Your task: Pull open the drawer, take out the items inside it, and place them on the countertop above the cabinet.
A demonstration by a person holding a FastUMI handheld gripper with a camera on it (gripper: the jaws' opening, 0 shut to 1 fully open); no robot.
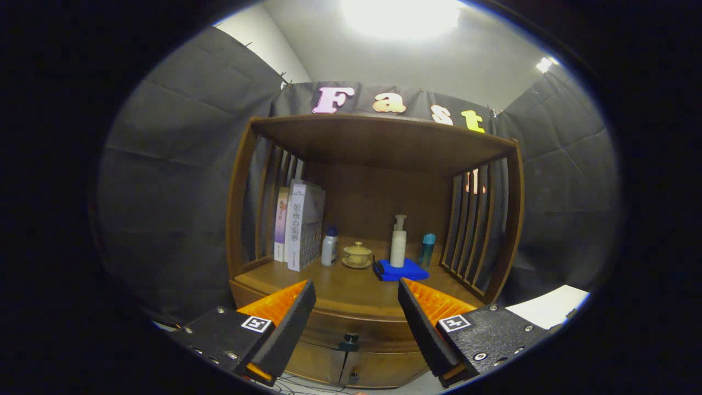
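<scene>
The wooden cabinet (373, 219) fills the space ahead, its drawer (351, 329) closed, the knob (349, 341) between the gripper's (356, 304) spread, empty fingers. On the countertop (340, 285) stand books (299, 225) with unreadable spines, a pump bottle (398, 241) and a blue cloth (400, 270); the front edge lies bare.

So the booth is draped all round in black cloth (164, 181), creased and pinned up at the top. Above it a plain white wall (274, 49) and ceiling can be seen, with one big bright light (403, 16) blown out overhead and a smaller lamp (544, 64) off to the side. A dark wooden cabinet (378, 148) is set against the back cloth, roofed by a flat board and fenced with slatted sides (471, 230). Pale floor (548, 310) is glimpsed beside the cabinet's base.
</scene>
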